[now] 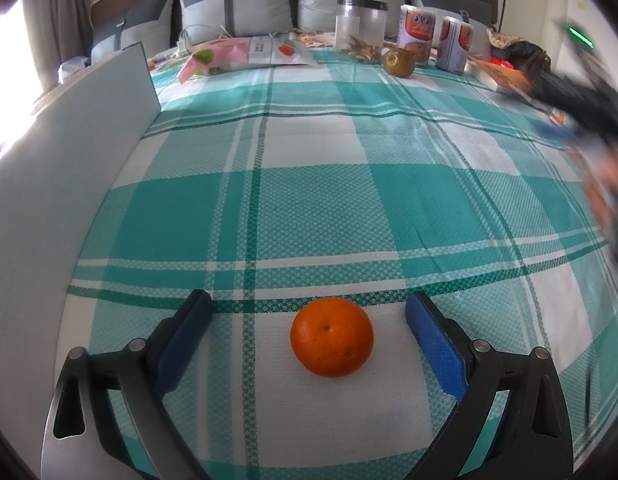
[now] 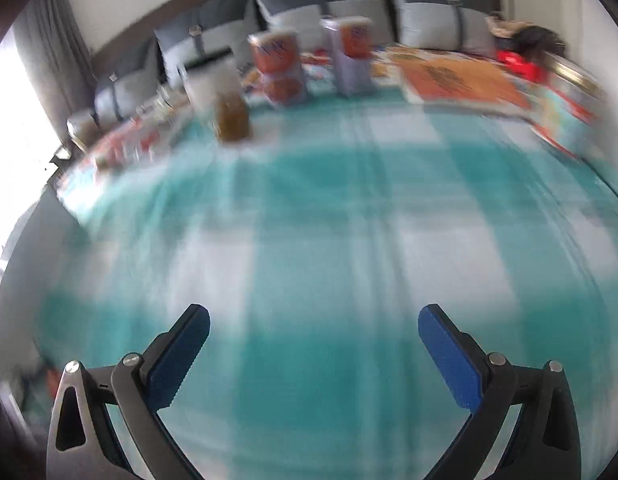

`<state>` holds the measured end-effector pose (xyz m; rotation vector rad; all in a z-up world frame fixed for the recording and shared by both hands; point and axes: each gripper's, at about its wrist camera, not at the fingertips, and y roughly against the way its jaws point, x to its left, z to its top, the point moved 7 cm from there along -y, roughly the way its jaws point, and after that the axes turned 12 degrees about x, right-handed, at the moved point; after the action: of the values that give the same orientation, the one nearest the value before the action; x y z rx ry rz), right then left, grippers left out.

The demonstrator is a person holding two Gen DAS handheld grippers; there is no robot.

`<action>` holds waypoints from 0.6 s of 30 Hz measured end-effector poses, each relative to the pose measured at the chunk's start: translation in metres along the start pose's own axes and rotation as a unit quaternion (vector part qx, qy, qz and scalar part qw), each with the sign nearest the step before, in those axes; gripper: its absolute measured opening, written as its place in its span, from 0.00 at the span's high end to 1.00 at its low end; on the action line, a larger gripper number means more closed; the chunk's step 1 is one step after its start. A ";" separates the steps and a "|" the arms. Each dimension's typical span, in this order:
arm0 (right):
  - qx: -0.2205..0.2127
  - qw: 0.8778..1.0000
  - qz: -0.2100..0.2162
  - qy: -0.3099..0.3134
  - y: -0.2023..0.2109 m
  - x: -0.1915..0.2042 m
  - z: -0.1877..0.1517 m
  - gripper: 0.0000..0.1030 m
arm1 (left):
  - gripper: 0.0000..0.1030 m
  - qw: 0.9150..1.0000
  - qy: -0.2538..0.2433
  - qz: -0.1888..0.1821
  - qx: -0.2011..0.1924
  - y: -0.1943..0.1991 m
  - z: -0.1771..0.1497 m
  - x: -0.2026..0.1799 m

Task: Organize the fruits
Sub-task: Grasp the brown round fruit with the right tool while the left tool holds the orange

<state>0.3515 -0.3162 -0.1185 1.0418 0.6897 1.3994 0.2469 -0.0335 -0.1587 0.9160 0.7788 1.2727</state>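
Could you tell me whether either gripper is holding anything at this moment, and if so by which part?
Nothing is held. The left gripper is open, with the orange lying free on the cloth between its fingers. The right gripper is open and empty.

At the far edge of the bed [image 1: 309, 208] stand two cans [image 1: 417, 34], a clear jar [image 1: 361, 22], snack packets [image 1: 245, 54] and grey pillows [image 1: 233, 4].

Orange [image 1: 332, 337] between wide left tool [image 1: 309, 314] pads.
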 end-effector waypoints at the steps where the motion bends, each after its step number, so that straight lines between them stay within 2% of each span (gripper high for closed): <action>1: -0.005 1.000 0.007 0.012 -0.015 0.014 0.029 0.00 | 0.04 1.000 0.000 0.000 0.000 0.000 0.000 0.000; 3: -0.008 0.999 0.005 0.045 -0.038 0.039 0.067 0.00 | 0.04 1.000 0.000 0.000 0.000 0.000 0.000 0.000; 5: -0.005 0.998 0.002 0.069 -0.064 0.065 0.104 0.07 | 0.04 1.000 0.000 0.000 0.000 0.000 0.000 0.000; 8: 0.013 0.999 0.008 0.040 -0.096 0.078 0.141 0.16 | 0.04 1.000 0.000 -0.001 0.000 0.000 0.000 0.000; 9: 0.018 0.999 0.013 0.029 -0.104 0.079 0.147 0.21 | 0.04 1.000 0.000 -0.001 0.000 0.000 0.000 0.000; 10: 0.025 0.999 0.021 0.020 -0.111 0.080 0.152 0.46 | 0.04 1.000 0.000 -0.001 0.000 0.000 0.000 0.000; 11: 0.029 0.999 0.013 0.014 -0.115 0.079 0.154 0.54 | 0.04 1.000 0.000 -0.001 0.000 0.000 0.000 0.000; 14: 0.010 1.000 0.026 0.008 -0.103 0.076 0.137 0.54 | 0.04 1.000 0.000 -0.001 0.000 0.000 0.000 0.000; 16: 0.012 0.998 0.059 0.008 -0.087 0.074 0.109 0.54 | 0.04 1.000 0.002 -0.004 0.000 0.000 0.000 0.000; 18: 0.010 0.996 0.090 0.019 -0.059 0.075 0.067 0.54 | 0.05 1.000 0.006 -0.019 -0.002 0.001 0.001 0.002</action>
<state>0.4453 -0.2476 -0.1285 1.1184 0.6510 1.5739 0.2472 -0.0318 -0.1573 0.8877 0.7991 1.2466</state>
